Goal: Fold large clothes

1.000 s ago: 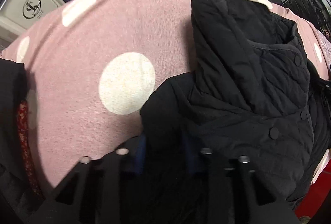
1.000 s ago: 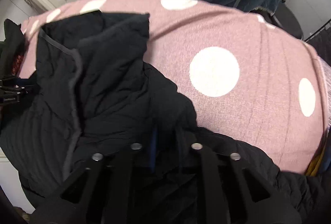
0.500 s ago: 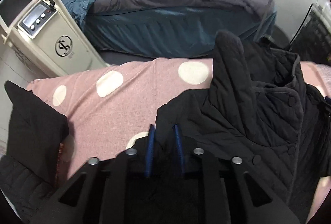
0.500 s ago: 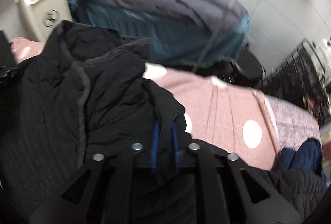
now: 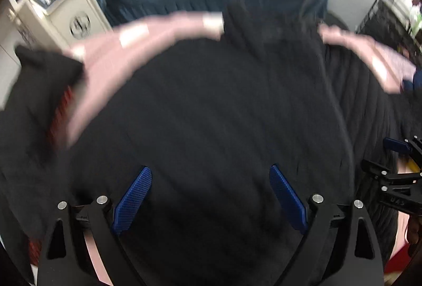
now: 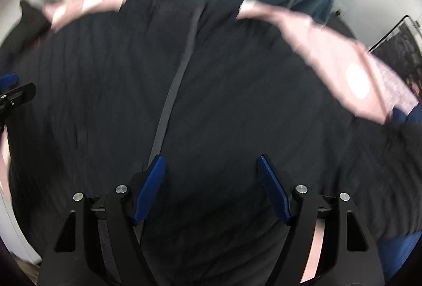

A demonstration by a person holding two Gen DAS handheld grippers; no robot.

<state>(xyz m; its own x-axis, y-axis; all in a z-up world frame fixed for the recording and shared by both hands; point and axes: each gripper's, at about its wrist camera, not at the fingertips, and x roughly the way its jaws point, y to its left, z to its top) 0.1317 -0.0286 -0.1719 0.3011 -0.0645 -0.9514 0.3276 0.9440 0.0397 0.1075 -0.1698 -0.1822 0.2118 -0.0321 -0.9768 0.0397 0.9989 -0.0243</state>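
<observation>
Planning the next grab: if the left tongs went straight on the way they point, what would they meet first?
Most likely the black jacket. It fills the view ahead of the open left tongs, spread over the pink dotted cover. The frame is blurred, so the gap to the fabric is unclear.

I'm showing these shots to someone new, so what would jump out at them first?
A big black quilted jacket fills the middle of both views, spread over a pink cloth with white dots; a grey strip runs down it in the right wrist view. In the foreground the left gripper and right gripper gape wide open, blue pads apart, holding nothing.
</observation>
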